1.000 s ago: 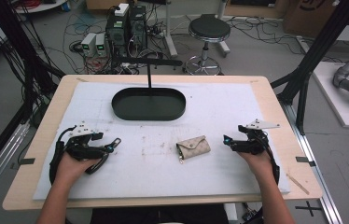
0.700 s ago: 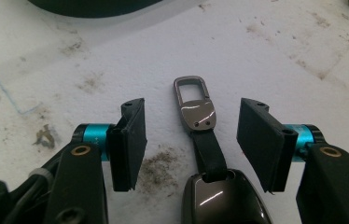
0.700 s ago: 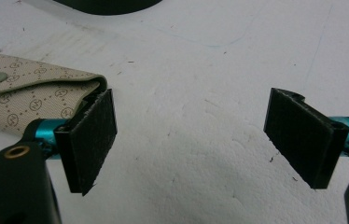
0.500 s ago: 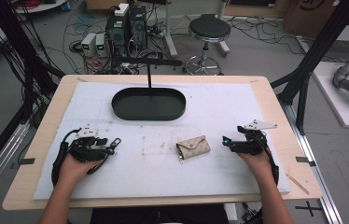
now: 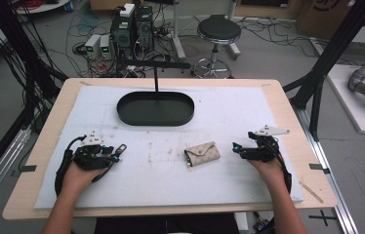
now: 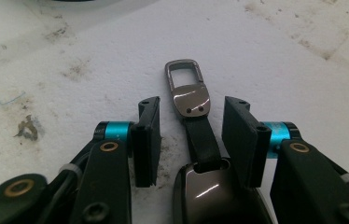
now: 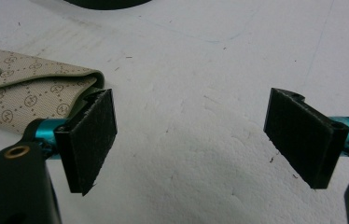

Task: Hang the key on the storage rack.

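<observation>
We saw the left gripper (image 6: 190, 135) half closed around the key fob (image 6: 196, 140), its jaws just closing, pads not yet touching; squeeze the strap centrally. The right gripper (image 7: 191, 140) stood wide beside the pouch (image 5: 202, 154).

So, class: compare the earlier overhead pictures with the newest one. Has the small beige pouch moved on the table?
No. The pouch lies at the same spot below the black tray.

Beige pouch (image 5: 202, 154) between hand-held grippers
</observation>
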